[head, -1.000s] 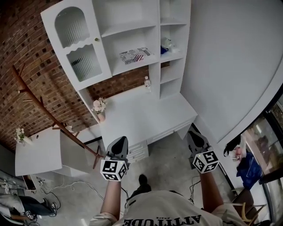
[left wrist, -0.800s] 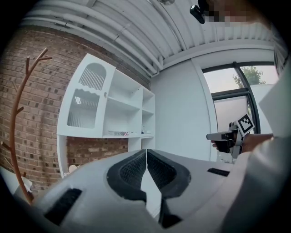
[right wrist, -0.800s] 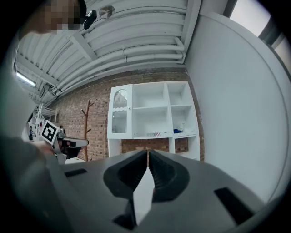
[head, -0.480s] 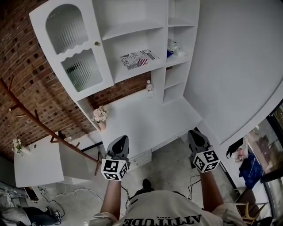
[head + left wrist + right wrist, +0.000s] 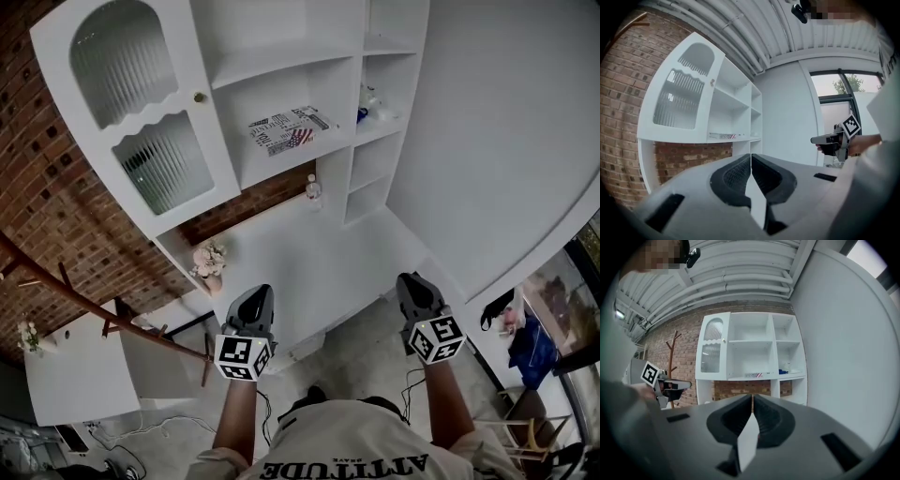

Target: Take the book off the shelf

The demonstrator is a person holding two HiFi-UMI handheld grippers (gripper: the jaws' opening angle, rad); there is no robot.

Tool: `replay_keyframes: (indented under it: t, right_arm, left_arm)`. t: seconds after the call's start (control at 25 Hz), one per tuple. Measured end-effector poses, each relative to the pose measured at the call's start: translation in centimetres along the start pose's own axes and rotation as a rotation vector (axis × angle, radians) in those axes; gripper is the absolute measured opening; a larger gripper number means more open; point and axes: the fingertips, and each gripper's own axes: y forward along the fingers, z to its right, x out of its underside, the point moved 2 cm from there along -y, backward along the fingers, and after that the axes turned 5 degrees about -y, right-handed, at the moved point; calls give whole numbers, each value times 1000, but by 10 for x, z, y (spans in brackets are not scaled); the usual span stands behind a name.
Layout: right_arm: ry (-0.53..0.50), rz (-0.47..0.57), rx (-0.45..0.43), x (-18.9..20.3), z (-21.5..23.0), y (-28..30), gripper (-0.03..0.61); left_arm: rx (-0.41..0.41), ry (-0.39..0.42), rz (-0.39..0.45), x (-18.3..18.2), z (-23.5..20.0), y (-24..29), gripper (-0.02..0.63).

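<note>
A flat book (image 5: 281, 129) with a flag-pattern cover lies on the middle shelf of the white shelf unit (image 5: 281, 56); it shows small in the left gripper view as the book (image 5: 723, 136) and in the right gripper view as the book (image 5: 755, 375). My left gripper (image 5: 255, 302) and right gripper (image 5: 414, 285) are held side by side in front of the desk, well short of the shelf. Both are shut with nothing between the jaws. The right gripper (image 5: 820, 139) shows in the left gripper view, the left gripper (image 5: 684, 384) in the right one.
A white desk top (image 5: 319, 253) juts out under the shelves, with a small flower vase (image 5: 210, 264) and a small bottle (image 5: 313, 191) on it. A ribbed-glass cabinet door (image 5: 131, 103) stands left. A wooden coat stand (image 5: 84, 298) and white side table (image 5: 70, 375) are lower left.
The view has moved closer to the shelf unit, which looms larger and lower in the frame. Both grippers keep their place and stay shut.
</note>
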Motion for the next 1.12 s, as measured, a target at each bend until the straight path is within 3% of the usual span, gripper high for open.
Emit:
replay_keyframes:
  t: [0.44, 0.76, 1.12]
  right_arm:
    - [-7, -18, 14, 4, -12, 35, 32]
    - [-4, -31, 35, 4, -3, 38, 32]
    - [9, -18, -26, 5, 18, 72, 32]
  left_arm:
    - [21, -15, -7, 4, -36, 18, 27]
    - [22, -34, -17, 7, -39, 26, 28]
    - [-36, -28, -14, 3, -42, 50, 26]
